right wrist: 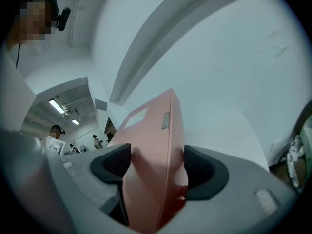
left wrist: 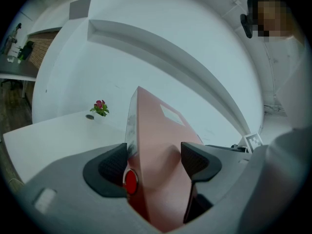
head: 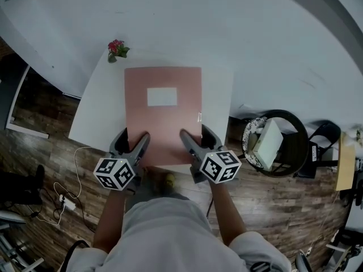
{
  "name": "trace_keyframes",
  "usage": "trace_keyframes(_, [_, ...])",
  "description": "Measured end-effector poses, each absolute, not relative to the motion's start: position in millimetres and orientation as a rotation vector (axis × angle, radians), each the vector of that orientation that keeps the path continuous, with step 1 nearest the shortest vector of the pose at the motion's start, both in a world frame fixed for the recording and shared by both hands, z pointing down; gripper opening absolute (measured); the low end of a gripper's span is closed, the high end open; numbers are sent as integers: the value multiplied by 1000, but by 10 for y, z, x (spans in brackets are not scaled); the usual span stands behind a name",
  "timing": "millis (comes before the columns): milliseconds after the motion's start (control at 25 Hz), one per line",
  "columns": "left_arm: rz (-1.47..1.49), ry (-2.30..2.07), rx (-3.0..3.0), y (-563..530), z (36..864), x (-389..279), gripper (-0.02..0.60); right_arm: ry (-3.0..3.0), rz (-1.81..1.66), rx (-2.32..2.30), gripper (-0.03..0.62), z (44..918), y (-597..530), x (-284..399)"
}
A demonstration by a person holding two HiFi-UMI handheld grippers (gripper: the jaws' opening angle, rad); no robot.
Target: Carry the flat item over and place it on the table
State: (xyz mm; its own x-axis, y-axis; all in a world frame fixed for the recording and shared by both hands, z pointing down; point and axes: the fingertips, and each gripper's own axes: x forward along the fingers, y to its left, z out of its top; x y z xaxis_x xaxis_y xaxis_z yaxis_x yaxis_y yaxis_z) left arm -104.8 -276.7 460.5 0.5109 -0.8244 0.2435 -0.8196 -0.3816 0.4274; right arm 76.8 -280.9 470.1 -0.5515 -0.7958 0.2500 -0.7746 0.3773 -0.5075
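White rectangular table (head: 218, 89) on dark wood floor (head: 34, 146), small pink-flowered plant (head: 116, 50) at its far left corner. Over the tabletop, flat pink folder with white label (head: 163, 118), near edge pinched by left gripper (head: 133, 139) and right gripper (head: 195, 134), each pair of jaws clamped on it

1. The folder (head: 163, 115) sits above the middle of the counter (head: 102, 112).
2. The flower (head: 117, 50) stands on the counter at the folder's 11 o'clock.
3. The jaws of the left gripper (head: 131, 141) and the right gripper (head: 198, 137) clamp the folder's 6 o'clock edge, side by side.
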Motion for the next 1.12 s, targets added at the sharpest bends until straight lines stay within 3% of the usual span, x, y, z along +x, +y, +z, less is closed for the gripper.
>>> trace_keyframes(1120, [111,-1153,2245,-3642,5128,-1360,341,2412,-1068,-1660,336,5210,-3426,448])
